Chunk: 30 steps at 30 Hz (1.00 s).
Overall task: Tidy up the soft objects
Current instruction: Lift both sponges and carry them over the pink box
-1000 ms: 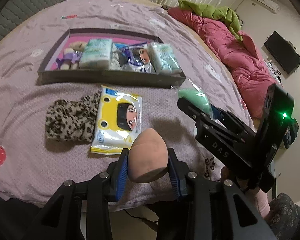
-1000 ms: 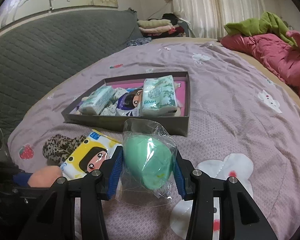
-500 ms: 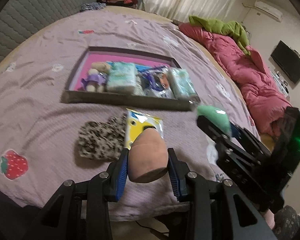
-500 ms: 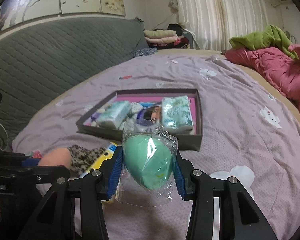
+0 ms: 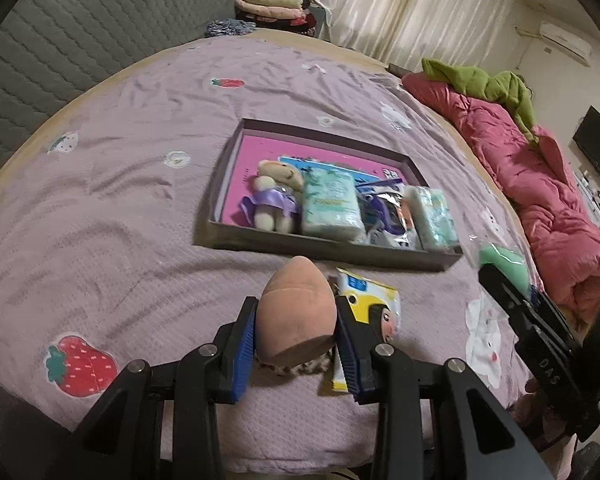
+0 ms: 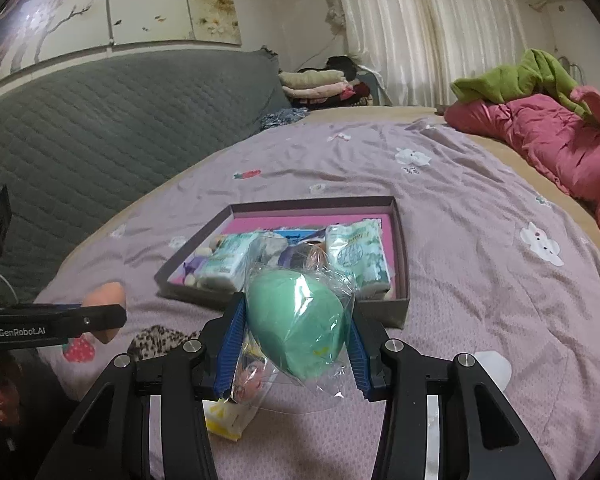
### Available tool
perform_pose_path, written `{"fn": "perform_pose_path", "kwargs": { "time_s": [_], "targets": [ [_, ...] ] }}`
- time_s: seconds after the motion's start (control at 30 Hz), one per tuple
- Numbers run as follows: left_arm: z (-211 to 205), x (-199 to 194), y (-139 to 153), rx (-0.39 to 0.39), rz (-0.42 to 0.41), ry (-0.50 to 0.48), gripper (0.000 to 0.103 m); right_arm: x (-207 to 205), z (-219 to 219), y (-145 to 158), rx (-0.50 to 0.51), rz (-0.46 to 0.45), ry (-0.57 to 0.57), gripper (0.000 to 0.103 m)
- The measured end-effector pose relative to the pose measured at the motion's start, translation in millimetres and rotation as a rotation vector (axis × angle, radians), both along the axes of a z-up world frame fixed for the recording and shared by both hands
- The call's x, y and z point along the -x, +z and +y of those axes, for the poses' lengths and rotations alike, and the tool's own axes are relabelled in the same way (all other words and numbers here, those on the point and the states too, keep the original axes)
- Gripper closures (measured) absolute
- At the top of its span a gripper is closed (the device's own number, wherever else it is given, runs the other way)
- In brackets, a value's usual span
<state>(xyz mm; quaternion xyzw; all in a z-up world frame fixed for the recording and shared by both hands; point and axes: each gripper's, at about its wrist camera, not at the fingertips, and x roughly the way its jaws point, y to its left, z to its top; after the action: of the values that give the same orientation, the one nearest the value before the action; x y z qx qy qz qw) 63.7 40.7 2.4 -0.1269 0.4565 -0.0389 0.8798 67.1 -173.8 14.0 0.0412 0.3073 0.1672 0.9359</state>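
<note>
The left gripper (image 5: 296,330) has its jaws clamped on a matte peach egg-shaped sponge (image 5: 296,316), held above the bed (image 5: 112,208) short of the box's (image 5: 324,246) near wall. The right gripper (image 6: 298,340) grips a green sponge (image 6: 296,320) in crinkly clear wrap. Bare pink floor shows at the box's far side; soft packs (image 5: 330,204) and a plush doll (image 5: 274,198) crowd the near wall.
</note>
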Motion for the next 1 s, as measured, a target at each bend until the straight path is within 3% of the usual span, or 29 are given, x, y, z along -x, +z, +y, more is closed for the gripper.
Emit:
{"fn": "perform_pose_path", "kwargs": {
  "time_s": [0.57, 1.0],
  "targets": [
    [21, -32, -10, -0.003, -0.008, 0.038, 0.066, -36, 17, 0, -0.02, -0.025, -0.022, 0.055],
    [35, -92, -6, -0.048, -0.036, 0.066, 0.066, -62, 34, 1, 0.029, -0.087, -0.017, 0.055]
  ]
}}
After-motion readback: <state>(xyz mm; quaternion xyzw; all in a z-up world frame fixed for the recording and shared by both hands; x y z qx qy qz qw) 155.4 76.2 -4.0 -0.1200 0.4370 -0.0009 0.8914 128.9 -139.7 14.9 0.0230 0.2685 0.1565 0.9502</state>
